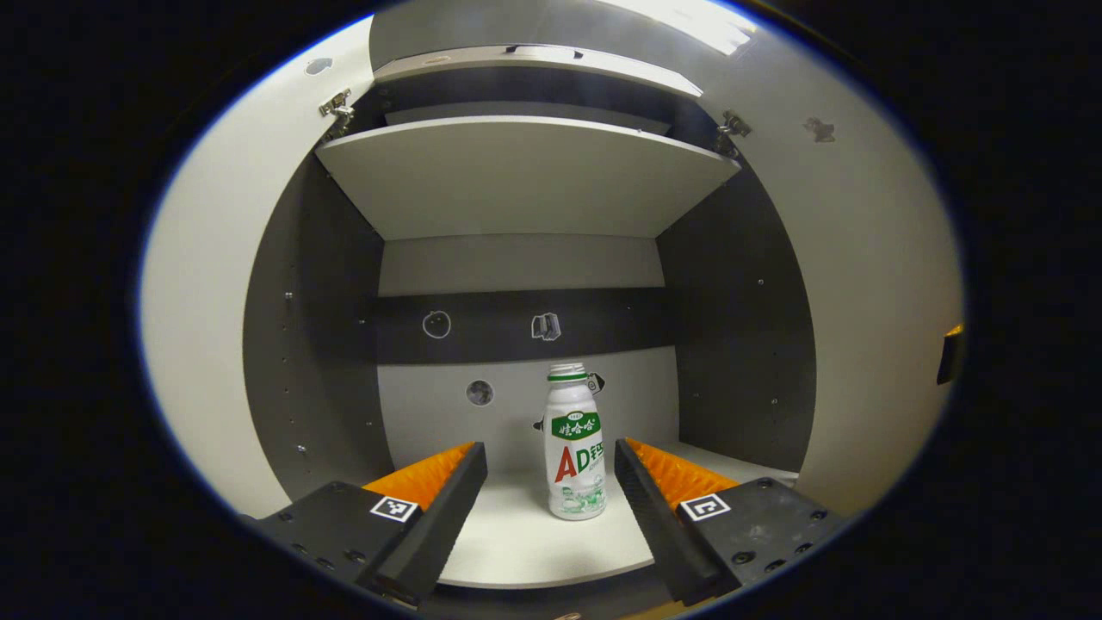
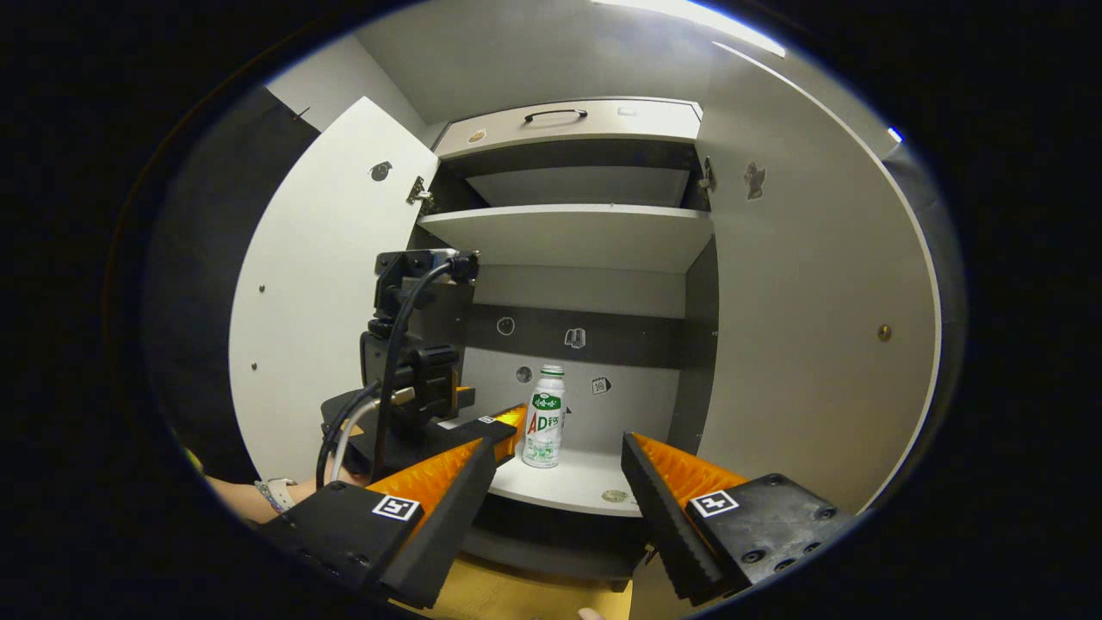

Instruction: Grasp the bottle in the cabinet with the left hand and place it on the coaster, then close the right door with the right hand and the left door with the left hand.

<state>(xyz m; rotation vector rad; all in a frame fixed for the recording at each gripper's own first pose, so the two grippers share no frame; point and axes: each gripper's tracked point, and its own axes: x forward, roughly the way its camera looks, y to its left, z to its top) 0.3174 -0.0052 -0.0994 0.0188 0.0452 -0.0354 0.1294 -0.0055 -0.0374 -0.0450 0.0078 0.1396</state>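
A small white bottle (image 1: 574, 446) with a green and red label stands upright on the cabinet's lower shelf (image 1: 534, 551). My left gripper (image 1: 551, 456) is open, its fingertips flanking the bottle without touching it. In the right gripper view the same bottle (image 2: 544, 419) stands on the shelf (image 2: 585, 491), and the left gripper (image 2: 508, 426) reaches in from the left, just in front of the bottle. My right gripper (image 2: 558, 456) is open and hangs back outside the cabinet with nothing between its fingers. Both doors stand open: left door (image 2: 318, 301), right door (image 2: 818, 327).
An upper shelf (image 1: 525, 176) spans the cabinet above the bottle. A drawer with a handle (image 2: 555, 113) sits on top. The left gripper's body and cable (image 2: 405, 344) and a person's wrist (image 2: 258, 495) are at the lower left. A wooden surface (image 2: 516, 594) lies below the cabinet.
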